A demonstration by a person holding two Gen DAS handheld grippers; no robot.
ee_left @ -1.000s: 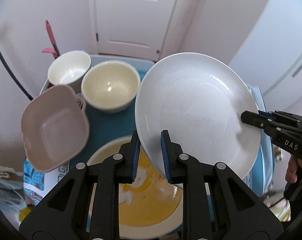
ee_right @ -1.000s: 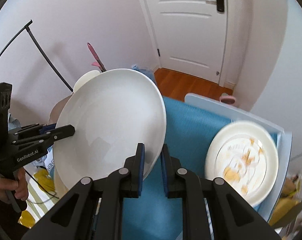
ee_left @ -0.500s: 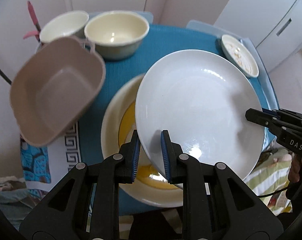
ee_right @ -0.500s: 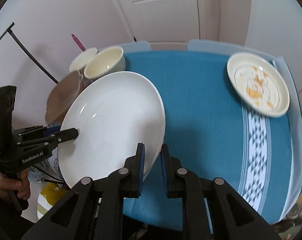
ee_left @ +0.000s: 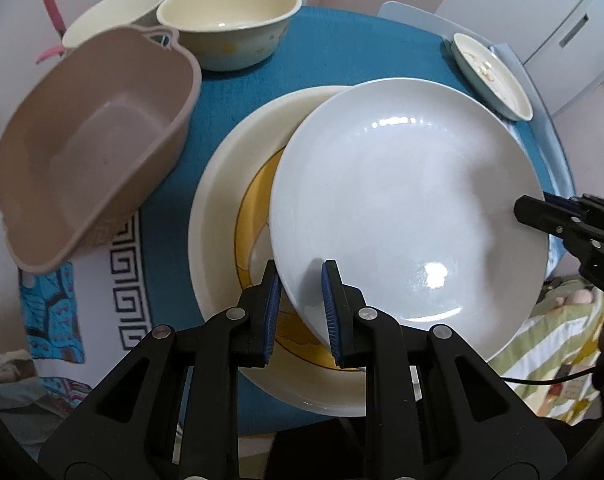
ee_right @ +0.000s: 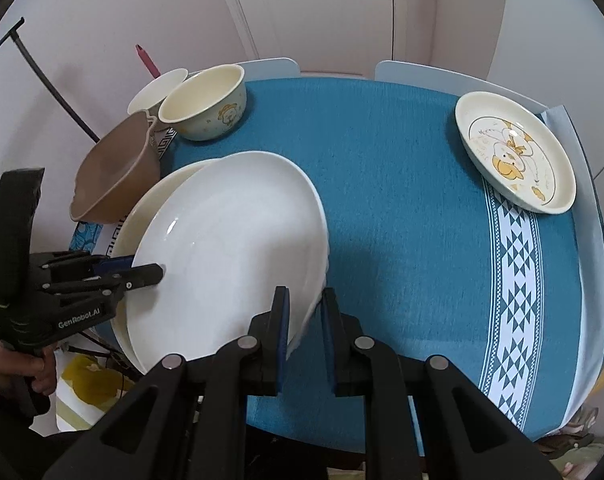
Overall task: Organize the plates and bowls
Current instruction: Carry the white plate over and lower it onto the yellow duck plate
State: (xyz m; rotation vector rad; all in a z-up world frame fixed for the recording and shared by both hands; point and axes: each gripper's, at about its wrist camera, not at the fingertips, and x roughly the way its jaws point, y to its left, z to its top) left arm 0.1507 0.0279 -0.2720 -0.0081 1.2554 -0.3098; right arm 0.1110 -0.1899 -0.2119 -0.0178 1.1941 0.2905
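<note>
Both grippers hold one large white plate [ee_left: 406, 208] by opposite rims. My left gripper [ee_left: 299, 312] is shut on its near-left rim; my right gripper [ee_right: 305, 336] is shut on its right rim. The plate [ee_right: 225, 248] hangs tilted just above a larger cream plate with a yellow pattern [ee_left: 229, 216] on the blue tablecloth; I cannot tell if they touch. The right gripper's fingers [ee_left: 538, 210] show in the left wrist view, the left gripper's [ee_right: 141, 276] in the right wrist view.
A brown square bowl [ee_left: 89, 140] stands left of the plates, behind it a cream bowl [ee_left: 229, 20] and a white bowl [ee_left: 113, 12]. A small cartoon plate [ee_right: 514, 152] sits at the table's far right. The blue tablecloth [ee_right: 402, 200] lies between.
Both grippers have tipped down and lowered the white plate from high above the table to just over the cream plate. Their grip has stayed the same.
</note>
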